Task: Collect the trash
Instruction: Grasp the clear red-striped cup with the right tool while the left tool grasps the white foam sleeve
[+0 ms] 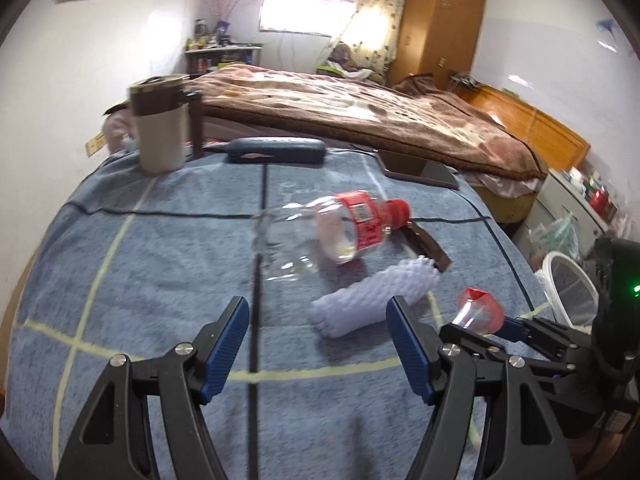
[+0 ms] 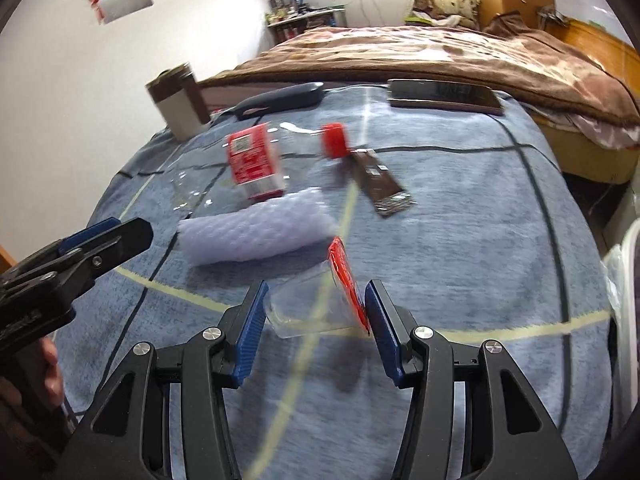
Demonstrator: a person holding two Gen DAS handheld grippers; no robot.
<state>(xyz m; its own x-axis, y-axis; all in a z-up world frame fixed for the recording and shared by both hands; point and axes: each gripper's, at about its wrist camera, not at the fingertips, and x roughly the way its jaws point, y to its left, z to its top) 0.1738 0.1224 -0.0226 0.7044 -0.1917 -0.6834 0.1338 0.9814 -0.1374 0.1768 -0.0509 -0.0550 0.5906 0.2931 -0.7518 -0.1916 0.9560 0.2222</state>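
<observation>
Place: bedroom in a home.
Bed: covered by a brown patterned blanket, beyond the table's far edge.
Wardrobe: tall, wooden, in the far corner.
Window: bright, with a floral curtain beside it.
Shelf: crowded with bottles, against the far wall.
Table: draped with a blue checked towel.

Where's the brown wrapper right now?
In the right wrist view the brown wrapper lies flat on the blue blanket, right of centre, just beyond the bottle's red cap, before the phone.
</observation>
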